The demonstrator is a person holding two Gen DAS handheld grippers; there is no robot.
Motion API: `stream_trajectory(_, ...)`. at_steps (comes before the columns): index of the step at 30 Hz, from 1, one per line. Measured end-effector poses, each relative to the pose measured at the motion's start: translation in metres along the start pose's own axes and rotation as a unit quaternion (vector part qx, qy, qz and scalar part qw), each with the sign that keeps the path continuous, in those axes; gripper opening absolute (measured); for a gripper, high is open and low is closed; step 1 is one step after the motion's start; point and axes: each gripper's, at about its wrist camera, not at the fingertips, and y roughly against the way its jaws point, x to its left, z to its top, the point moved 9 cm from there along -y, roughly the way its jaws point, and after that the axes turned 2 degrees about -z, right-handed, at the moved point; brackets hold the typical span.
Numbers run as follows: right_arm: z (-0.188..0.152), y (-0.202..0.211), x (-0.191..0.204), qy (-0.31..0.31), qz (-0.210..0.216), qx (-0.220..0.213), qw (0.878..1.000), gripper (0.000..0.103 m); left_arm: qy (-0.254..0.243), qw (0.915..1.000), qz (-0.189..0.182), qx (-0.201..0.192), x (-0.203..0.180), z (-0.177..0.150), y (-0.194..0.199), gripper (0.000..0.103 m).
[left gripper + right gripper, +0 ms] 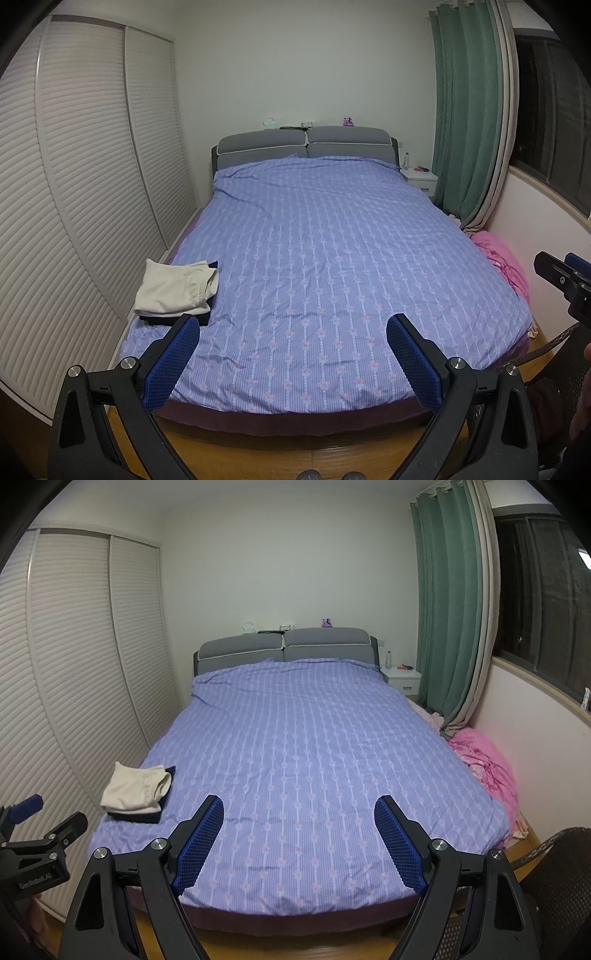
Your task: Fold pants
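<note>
Left wrist view:
Left gripper (pixel 293 334): hovering over the foot of the bed (pixel 314 240), blue pads spread wide, pinching nothing.
Folded pants (pixel 175 286): cream pair lying on a dark folded garment (pixel 201 318), sitting at the bed's near left corner beside the louvred wardrobe (pixel 74 184).

Right wrist view:
Right gripper (pixel 299 816): hanging above the bed's foot, fingers standing wide apart, gripping nothing.
Pants: resting left of the gripper, apart from it.
Pink bedding (pixel 484 764): bunching along the bed's right edge.
</note>
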Motion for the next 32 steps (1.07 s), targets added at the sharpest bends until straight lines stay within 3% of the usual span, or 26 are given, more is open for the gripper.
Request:
stream_trajectory(24,0.006,-0.007,0.0,0.004,0.005,-0.001,1.0,0.084,0.009,0.9999,-0.006,-0.012,-0.003,0.009,0.0,0.103)
stream_trajectory(32,0.006,-0.013,-0.006,0.008,0.013,0.002,1.0,0.084,-0.002,0.9998,0.017,-0.013,-0.015,0.008,-0.004,0.103)
